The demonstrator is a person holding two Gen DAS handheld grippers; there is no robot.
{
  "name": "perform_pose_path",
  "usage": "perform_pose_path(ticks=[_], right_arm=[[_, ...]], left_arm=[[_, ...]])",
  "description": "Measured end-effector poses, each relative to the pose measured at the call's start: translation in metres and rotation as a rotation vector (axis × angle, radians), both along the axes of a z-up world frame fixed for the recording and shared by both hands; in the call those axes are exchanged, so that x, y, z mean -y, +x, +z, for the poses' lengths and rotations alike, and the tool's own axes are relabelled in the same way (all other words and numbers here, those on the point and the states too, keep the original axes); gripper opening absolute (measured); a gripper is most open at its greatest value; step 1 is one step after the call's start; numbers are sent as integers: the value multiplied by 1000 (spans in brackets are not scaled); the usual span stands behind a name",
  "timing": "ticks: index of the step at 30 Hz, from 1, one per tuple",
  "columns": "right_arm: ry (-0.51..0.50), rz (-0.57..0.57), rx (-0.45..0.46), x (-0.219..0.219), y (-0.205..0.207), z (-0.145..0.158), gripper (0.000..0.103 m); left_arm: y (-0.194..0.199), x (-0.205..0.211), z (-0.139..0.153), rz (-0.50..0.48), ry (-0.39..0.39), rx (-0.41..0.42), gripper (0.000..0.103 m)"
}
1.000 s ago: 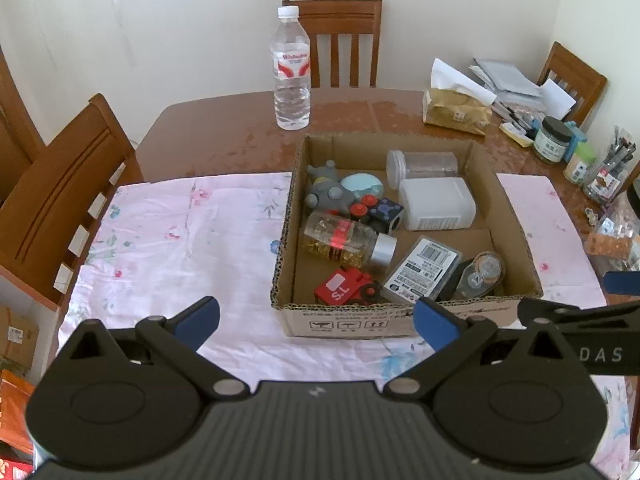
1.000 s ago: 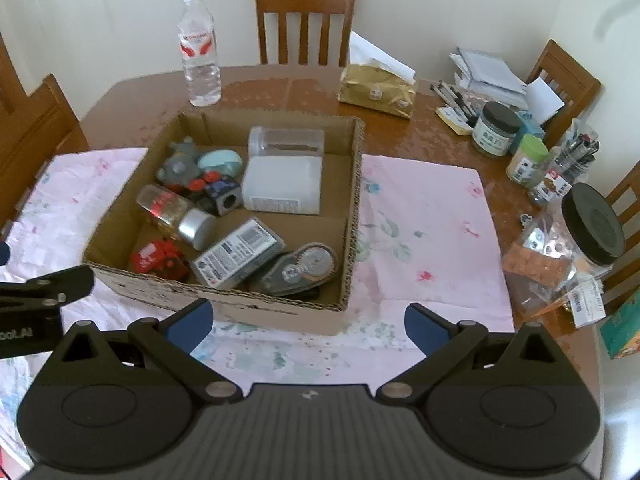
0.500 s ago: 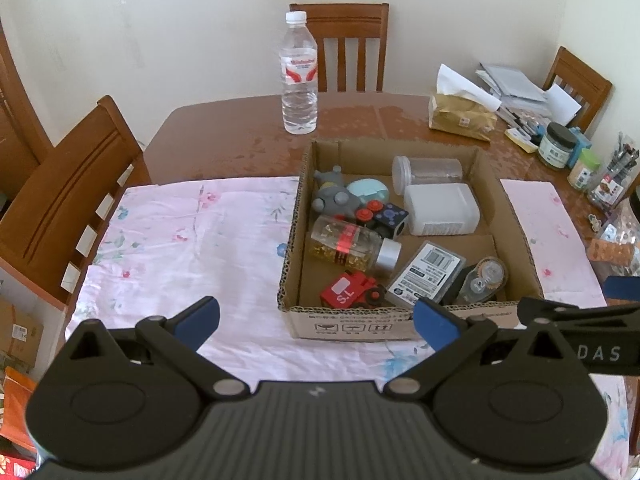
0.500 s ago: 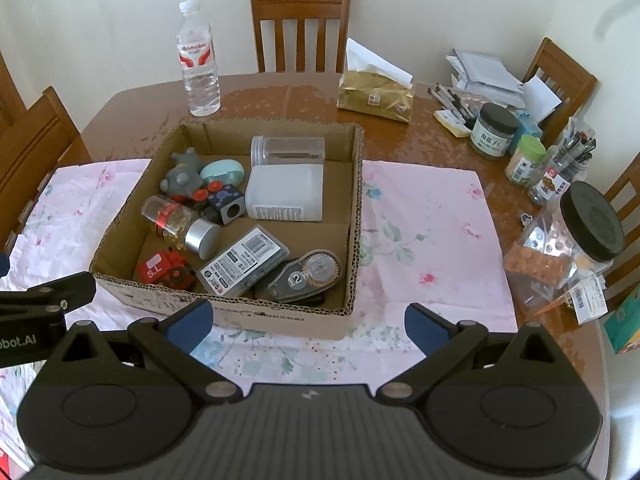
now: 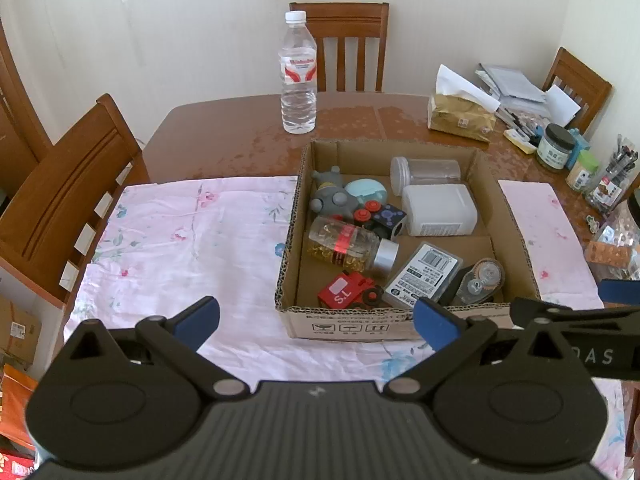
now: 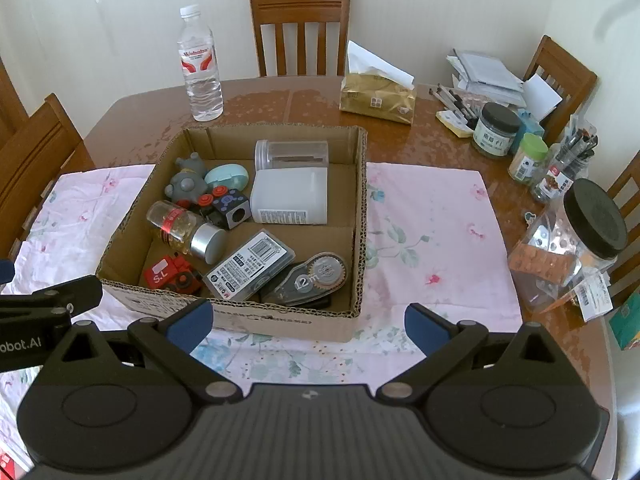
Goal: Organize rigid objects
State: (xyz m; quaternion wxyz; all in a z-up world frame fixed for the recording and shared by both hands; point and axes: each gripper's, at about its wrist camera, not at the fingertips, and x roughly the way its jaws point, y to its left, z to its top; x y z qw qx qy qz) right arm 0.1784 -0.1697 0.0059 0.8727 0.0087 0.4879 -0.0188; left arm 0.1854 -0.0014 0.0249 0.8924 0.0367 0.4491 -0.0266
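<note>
A cardboard box [image 5: 352, 326] [image 6: 360, 216] sits on a pink floral cloth and holds several items: a grey toy [image 5: 330, 198], a pill bottle with a silver cap [image 5: 348, 245], a red toy truck [image 5: 346, 291], a white container [image 5: 438, 209], a clear jar [image 5: 426, 171], a barcode case [image 6: 250, 266] and a correction tape roller [image 6: 316, 278]. My left gripper [image 5: 316, 322] hangs open in front of the box's near wall, empty. My right gripper [image 6: 306, 324] is open too, just short of the same wall, holding nothing.
A water bottle [image 5: 298, 76] stands behind the box. A tissue pack [image 6: 376, 94], papers, jars [image 6: 496, 130] and pens crowd the table's right side. A black-lidded jar [image 6: 576, 248] stands near the right edge. Wooden chairs [image 5: 64, 196] ring the table. Pink cloth [image 5: 180, 240] spreads left of the box.
Both grippers have drawn back and slightly up from the box, which looks smaller and farther now. Jaws stayed open. Nothing in the box moved.
</note>
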Motion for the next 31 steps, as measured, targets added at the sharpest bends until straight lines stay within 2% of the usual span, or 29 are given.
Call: perform_pose_path(ticks=[31], right_arm=[[9, -5, 2, 5, -1, 1, 103]], left_arm=[[-1, 2, 1, 7, 22, -7, 102]])
